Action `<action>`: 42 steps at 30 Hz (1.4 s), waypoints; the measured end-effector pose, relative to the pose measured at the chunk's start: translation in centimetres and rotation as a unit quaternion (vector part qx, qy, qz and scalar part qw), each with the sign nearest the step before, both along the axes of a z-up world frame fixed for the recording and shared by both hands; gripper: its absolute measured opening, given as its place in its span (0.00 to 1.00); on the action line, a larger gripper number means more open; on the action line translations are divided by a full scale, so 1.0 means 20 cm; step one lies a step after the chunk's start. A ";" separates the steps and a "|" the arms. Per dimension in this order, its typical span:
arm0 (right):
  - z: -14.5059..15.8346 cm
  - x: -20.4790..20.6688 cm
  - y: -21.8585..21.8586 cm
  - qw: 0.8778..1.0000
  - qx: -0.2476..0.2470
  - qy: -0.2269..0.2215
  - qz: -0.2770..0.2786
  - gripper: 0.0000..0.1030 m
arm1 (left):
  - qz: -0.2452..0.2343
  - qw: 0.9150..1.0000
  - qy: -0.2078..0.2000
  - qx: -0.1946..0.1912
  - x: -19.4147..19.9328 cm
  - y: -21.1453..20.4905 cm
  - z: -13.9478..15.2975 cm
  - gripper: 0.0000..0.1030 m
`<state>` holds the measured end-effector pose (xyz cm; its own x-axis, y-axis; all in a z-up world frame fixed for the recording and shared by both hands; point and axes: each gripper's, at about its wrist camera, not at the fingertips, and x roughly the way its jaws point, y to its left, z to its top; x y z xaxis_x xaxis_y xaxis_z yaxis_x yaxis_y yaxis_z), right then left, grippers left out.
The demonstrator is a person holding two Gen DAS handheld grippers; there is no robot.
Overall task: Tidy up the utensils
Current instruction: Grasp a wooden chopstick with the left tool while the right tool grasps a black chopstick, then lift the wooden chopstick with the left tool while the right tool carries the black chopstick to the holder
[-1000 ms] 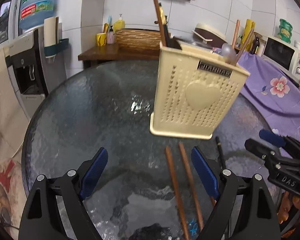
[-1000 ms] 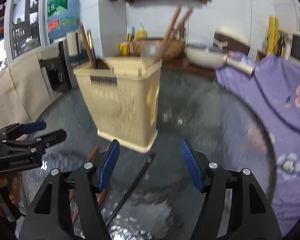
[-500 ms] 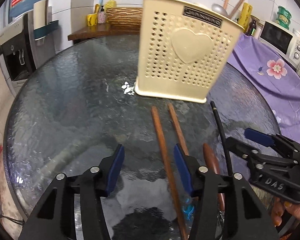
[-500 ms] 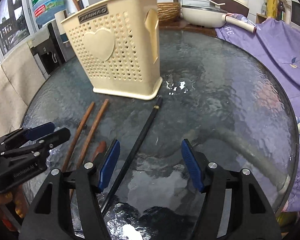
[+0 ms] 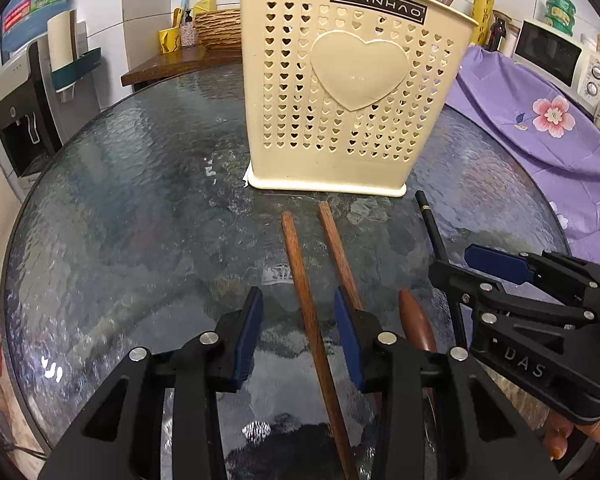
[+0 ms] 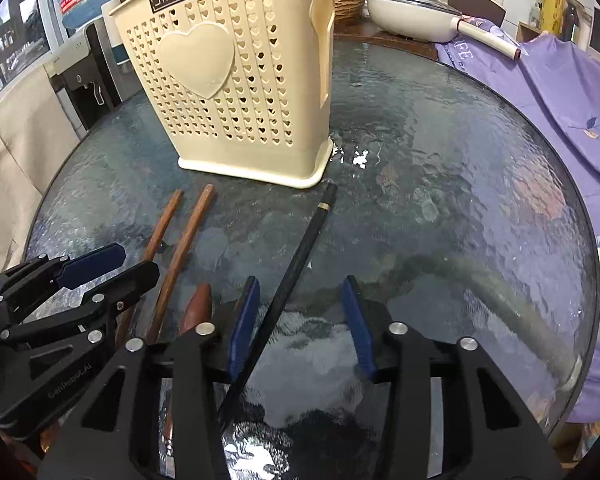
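A: Nearest first: left gripper (image 5: 298, 334) has its jaws closing around the left brown chopstick (image 5: 306, 312), pads not touching it yet. Right gripper (image 6: 300, 324) is closing too, with the black chopstick (image 6: 290, 280) just beside its left pad.

B: How'll they handle?

A: Light, stiff, thin, I'd guess, and slippery on the glass desk (image 5: 140, 208). Pinch mid-shaft, squarely. The second brown chopstick (image 5: 338, 252) lies just right; the cream holder (image 5: 352, 92) stands farther back.
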<state>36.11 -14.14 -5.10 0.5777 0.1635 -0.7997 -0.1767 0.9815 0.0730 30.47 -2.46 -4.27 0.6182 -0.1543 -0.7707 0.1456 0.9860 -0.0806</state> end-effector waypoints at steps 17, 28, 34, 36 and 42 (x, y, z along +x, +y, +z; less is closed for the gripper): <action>0.01 0.19 0.01 0.999 -0.027 -0.002 -0.019 0.15 | 0.011 0.999 -0.002 0.043 0.15 -0.03 0.00 0.13; 0.01 0.28 -0.04 0.999 0.018 0.001 -0.038 0.11 | 0.013 0.999 -0.005 0.047 0.17 -0.05 0.00 0.08; 0.00 0.33 -0.15 0.995 0.083 0.012 -0.059 0.09 | 0.015 0.999 -0.007 0.040 0.20 -0.03 0.00 0.08; -0.01 0.34 -0.20 0.991 0.113 0.017 -0.067 0.09 | 0.014 0.999 -0.006 0.033 0.20 -0.02 0.00 0.08; -0.03 0.38 -0.32 0.983 0.163 0.018 -0.085 0.08 | 0.015 1.000 0.000 0.009 0.24 0.02 0.00 0.07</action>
<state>43.71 -20.61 -5.67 0.5905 0.3174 -0.7420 -0.0033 0.9204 0.3911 35.19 -1.99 -4.24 0.6225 -0.1206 -0.7733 0.1151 0.9914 -0.0620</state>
